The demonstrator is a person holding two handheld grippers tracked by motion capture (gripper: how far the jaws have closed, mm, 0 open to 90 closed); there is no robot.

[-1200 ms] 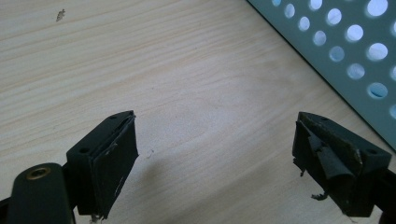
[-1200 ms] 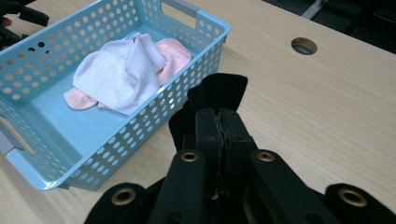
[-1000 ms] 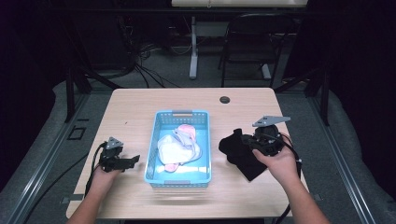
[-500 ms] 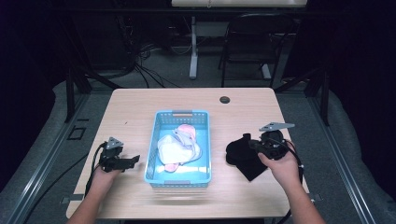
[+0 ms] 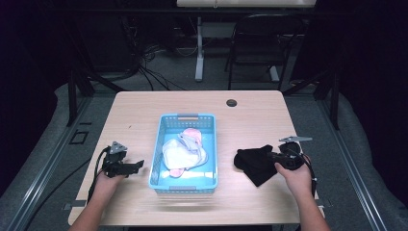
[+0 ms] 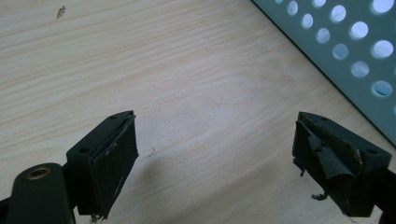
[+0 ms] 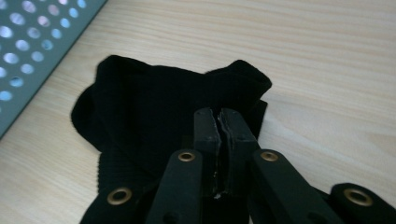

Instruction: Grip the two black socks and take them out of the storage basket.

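A black cloth lies crumpled on the wooden table, right of a blue perforated basket. My right gripper sits low at the cloth's right edge. In the right gripper view the jaws stand almost together over the cloth, pinching a fold of it; they have just been opening a little. My left gripper rests on the table left of the basket, open, with bare wood between its jaws. White and pink clothes lie in the basket.
The basket wall is close to the left gripper's right side, and it also edges the right gripper view. A black round grommet sits near the table's far edge. A chair and cables stand beyond the table.
My right gripper has come down and to the right with the black cloth, which now lies flat on the table. The left gripper has stayed where it was.
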